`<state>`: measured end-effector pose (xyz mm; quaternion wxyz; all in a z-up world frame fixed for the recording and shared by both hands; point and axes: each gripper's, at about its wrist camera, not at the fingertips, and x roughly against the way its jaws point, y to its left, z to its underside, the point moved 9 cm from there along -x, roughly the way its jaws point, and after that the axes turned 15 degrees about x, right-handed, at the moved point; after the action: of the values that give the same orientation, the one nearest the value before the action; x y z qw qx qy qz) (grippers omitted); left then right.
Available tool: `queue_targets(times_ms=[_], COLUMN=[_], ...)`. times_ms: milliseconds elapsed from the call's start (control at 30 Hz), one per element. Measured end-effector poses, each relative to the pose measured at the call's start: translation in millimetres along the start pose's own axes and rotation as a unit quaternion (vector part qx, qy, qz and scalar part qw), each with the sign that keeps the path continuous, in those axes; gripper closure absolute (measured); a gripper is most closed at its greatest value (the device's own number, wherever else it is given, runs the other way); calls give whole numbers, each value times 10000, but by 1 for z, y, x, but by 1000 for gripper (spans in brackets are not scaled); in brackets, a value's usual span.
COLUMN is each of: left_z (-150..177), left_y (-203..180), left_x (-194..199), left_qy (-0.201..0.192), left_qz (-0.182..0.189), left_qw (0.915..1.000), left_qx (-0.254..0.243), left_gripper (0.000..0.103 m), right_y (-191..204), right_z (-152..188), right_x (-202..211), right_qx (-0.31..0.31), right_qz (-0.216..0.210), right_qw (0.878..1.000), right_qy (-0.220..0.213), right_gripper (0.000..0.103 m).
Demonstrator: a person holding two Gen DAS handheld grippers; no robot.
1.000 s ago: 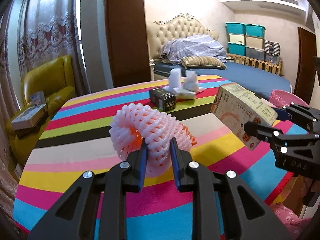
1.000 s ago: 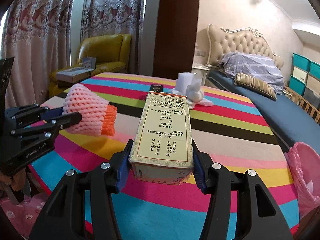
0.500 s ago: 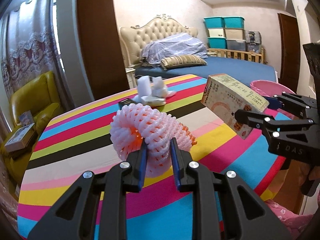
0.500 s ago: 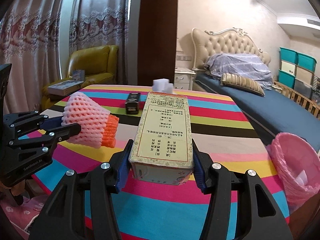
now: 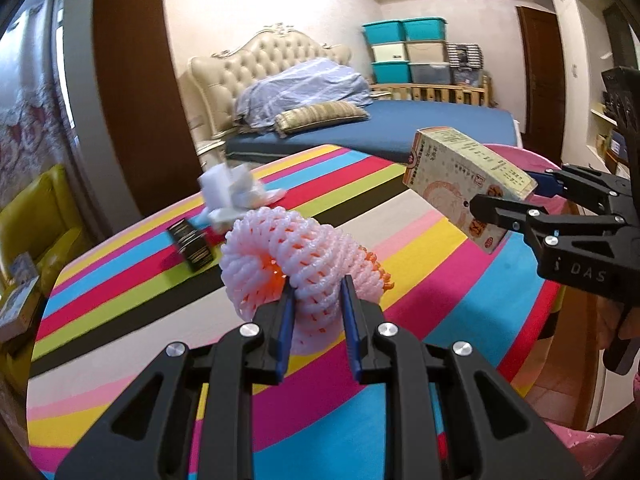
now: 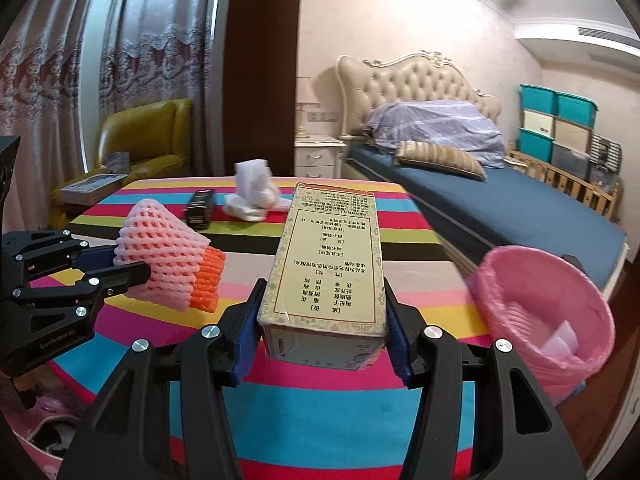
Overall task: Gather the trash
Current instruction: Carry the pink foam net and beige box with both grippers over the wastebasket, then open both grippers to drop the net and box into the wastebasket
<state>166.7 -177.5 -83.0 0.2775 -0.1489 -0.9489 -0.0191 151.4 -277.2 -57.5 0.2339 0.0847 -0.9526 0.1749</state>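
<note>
The left gripper (image 5: 316,304) pinches a pink-and-orange foam fruit net (image 5: 304,256) between its blue pads, holding it clear above the striped tablecloth (image 5: 420,248). At three o'clock in the left wrist view, the right gripper (image 6: 320,332) clamps a cream printed carton (image 6: 332,256) by its long sides, jaws spread to the carton's width. In the right wrist view a bin lined with a pink bag (image 6: 548,316) stands at four o'clock, just beside the table edge, a scrap of white paper inside. Crumpled white tissue (image 6: 254,192) and a small black box (image 6: 200,210) lie on the cloth at eleven o'clock, near each other. A bed (image 6: 500,196) stands at two o'clock.
</note>
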Motion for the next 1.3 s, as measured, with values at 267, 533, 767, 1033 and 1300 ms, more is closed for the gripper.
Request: queue_targets(times_ms=[267, 533, 767, 1033, 1300], left_z=[-7, -26, -61, -88, -96], left_y=[-51, -103, -157, -220, -262], left_x=[-20, -44, -67, -109, -151], left_qy=[131, 266, 117, 313, 616], left_qz=[412, 879, 1318, 1883, 2150], left_qw=[9988, 9950, 9901, 9813, 9747], left_qx=[-228, -386, -462, -236, -41], left_gripper=[81, 81, 81, 81, 80], right_y=[-44, -97, -156, -215, -251], right_z=[27, 59, 86, 101, 108], right_x=[8, 18, 31, 27, 12], right_qx=[-247, -637, -881, -1060, -1181], right_qz=[320, 752, 1268, 1654, 1777], right_qw=[9991, 9948, 9872, 9794, 9756], right_qy=[128, 248, 392, 469, 518], right_gripper=[52, 52, 52, 52, 52])
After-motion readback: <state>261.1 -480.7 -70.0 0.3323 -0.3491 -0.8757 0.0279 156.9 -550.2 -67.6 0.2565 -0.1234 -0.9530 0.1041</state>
